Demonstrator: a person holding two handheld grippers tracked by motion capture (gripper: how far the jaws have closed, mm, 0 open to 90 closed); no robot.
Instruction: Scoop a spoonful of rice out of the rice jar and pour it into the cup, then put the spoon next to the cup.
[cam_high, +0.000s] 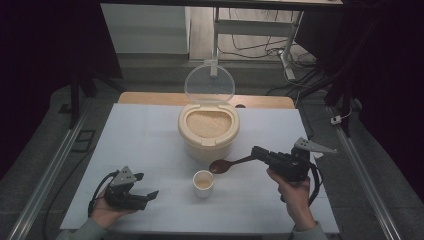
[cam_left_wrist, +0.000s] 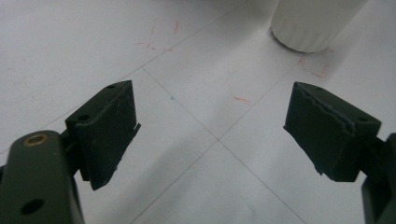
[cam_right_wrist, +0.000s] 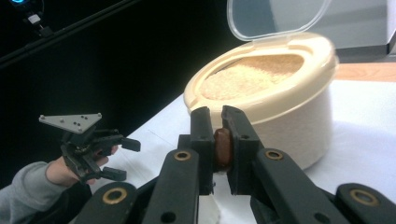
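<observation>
Right claw (cam_high: 257, 152) grips a spoon (cam_high: 227, 164), bowl pointing left above the cup (cam_high: 203, 183); left claw (cam_high: 145, 186) rests released.

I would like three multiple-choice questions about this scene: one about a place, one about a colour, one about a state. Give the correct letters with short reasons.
1. Where is the small cup?
A. in front of the rice container
B. behind it
C. inside it

2. What colour is the spoon?
A. white
B. brown
C. blue

3. How are the left tongs?
A. shut on the cup
B. shut on nothing
C. open

Answers: 1 A, the cup stands nearer the person than the rice container. 2 B, the bowl and handle look brown. 3 C, the jaws stand wide apart over the table.
</observation>
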